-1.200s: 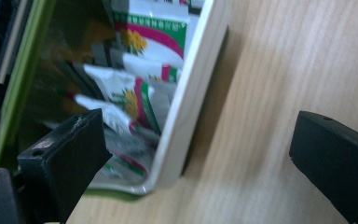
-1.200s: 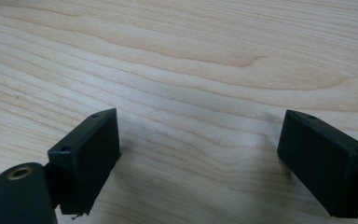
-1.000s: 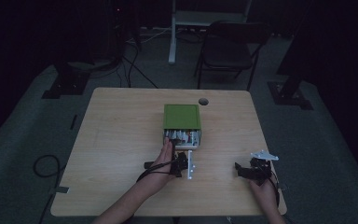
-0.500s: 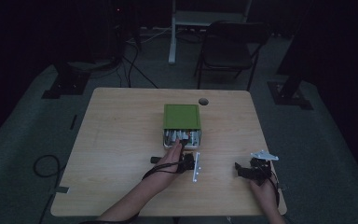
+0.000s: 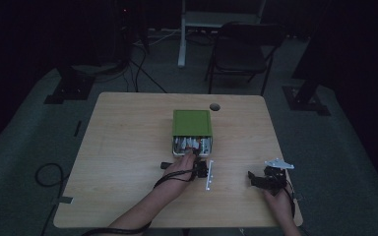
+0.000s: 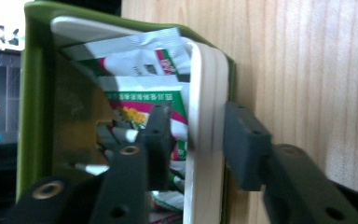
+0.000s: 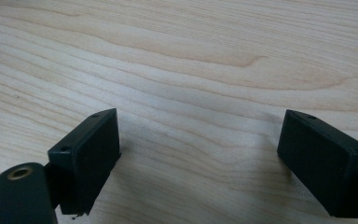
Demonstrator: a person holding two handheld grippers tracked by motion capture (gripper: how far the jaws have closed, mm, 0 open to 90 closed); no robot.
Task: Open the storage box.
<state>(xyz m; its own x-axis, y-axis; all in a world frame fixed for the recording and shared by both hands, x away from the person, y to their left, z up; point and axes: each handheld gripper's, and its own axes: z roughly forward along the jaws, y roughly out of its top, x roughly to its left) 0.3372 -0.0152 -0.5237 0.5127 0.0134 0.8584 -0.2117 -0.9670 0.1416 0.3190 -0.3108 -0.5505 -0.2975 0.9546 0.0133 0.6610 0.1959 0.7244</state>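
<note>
In the left gripper view the 2 black jaws of the left gripper (image 6: 198, 140) are straddling the pale wall (image 6: 208, 116) of the green box (image 6: 32, 93) — 1 jaw is sitting inside among the packets, the other is lying outside against the wood. The jaws are standing close on either side of that wall, but whether they are actually pinching it I cannot tell. Inside the box, printed sachets (image 6: 140, 79) in white, green and red are crowding together, with a few small white-tipped pieces just beside the inner jaw.

In the high view the left gripper (image 5: 195, 156) is reaching into the near, open end of the green box (image 5: 192, 123), and the left hand (image 5: 181, 169) is lying on the table (image 5: 123, 147) just near of the box. A narrow white strip with dark dots (image 5: 209, 174) is lying on the wood near the box's near right corner, beside that hand.

The right gripper (image 7: 198, 154) is holding its 2 jaws wide apart over bare wood, gripping nothing. In the high view the right gripper (image 5: 256, 178) is resting on the table well to the right of the box and nearer the person, with the right hand (image 5: 278, 196) behind it.

Beyond the box, a round hole (image 5: 215, 106) is sitting in the tabletop, and a dark chair (image 5: 243, 49) is standing on the floor farther off.
</note>
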